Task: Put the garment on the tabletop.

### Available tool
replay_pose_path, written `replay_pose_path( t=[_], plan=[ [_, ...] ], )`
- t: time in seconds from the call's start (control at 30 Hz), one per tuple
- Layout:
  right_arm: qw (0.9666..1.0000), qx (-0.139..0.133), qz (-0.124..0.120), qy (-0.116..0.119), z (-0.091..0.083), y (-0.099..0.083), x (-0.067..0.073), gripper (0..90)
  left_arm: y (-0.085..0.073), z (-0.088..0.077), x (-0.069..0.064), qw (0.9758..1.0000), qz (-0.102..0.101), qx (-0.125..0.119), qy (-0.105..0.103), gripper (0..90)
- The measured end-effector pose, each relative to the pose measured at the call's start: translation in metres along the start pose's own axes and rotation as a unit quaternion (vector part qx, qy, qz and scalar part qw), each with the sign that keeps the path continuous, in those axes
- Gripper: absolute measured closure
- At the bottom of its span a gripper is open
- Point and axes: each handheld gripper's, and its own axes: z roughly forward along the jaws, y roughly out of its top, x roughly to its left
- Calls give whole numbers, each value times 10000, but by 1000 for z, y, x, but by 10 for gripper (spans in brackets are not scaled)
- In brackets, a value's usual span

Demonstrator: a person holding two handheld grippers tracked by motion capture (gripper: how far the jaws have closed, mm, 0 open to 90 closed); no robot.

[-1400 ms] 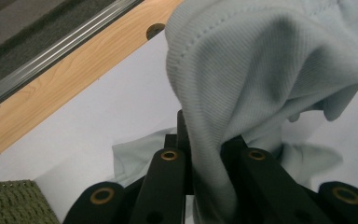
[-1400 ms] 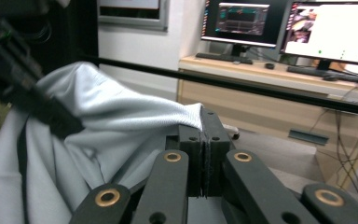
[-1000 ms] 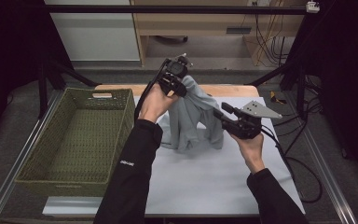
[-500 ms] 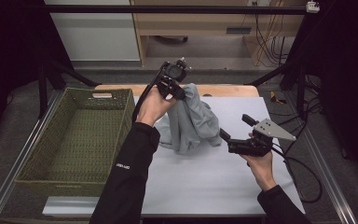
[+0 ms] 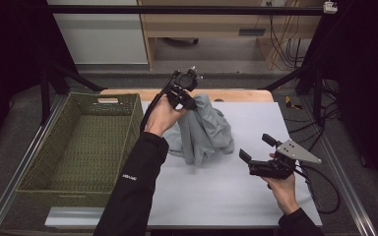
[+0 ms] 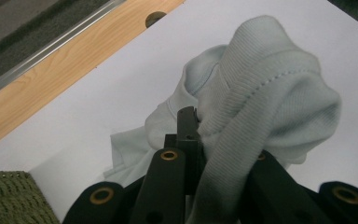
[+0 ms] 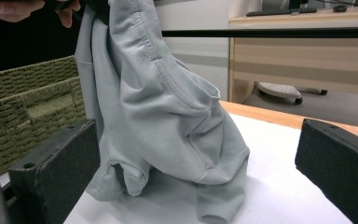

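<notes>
In the high view, a white table with a wooden far edge stands in a dark-framed room, a green woven basket at its left. The left gripper is clamped on a grey garment, lifting its top while the lower folds rest on the table; the right gripper, jaws spread and empty, sits apart to the right. The left gripper view shows ribbed cloth pinched between the jaws, covering the right one. The right gripper view has the garment hanging ahead between wide jaws, its top cut off.

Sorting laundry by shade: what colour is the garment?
Pale grey garment, seen best in the right gripper view.
</notes>
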Motion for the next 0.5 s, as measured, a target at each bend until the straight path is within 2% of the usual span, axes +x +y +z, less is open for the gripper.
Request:
replay_pose_path(
  t=[0.13,0.2,0.23,0.27,0.3,0.4,0.5],
  plan=[
    [9999,107,-39,-61,-5,-5,-4,6,-1,6,-5,9999,108,30,-43,829],
    [9999,129,99,-47,-8,-7,-5,6,-2,9,-8,9998,163,28,-88,829],
    [10000,41,17,-41,-8,-9,-7,6,-4,11,-10,9998,181,15,-108,829],
    [9999,84,100,-63,-10,-10,-7,6,-5,14,-12,9998,177,18,-126,829],
    [10000,44,15,-45,-11,-12,-9,6,-7,18,-13,9997,195,54,-141,828],
    [9998,110,145,-35,-14,-18,-8,6,-11,26,-17,9992,312,137,-198,828],
    [9998,214,15,-59,-14,-22,-11,6,-13,35,-20,9982,454,337,-213,827]
  ],
)
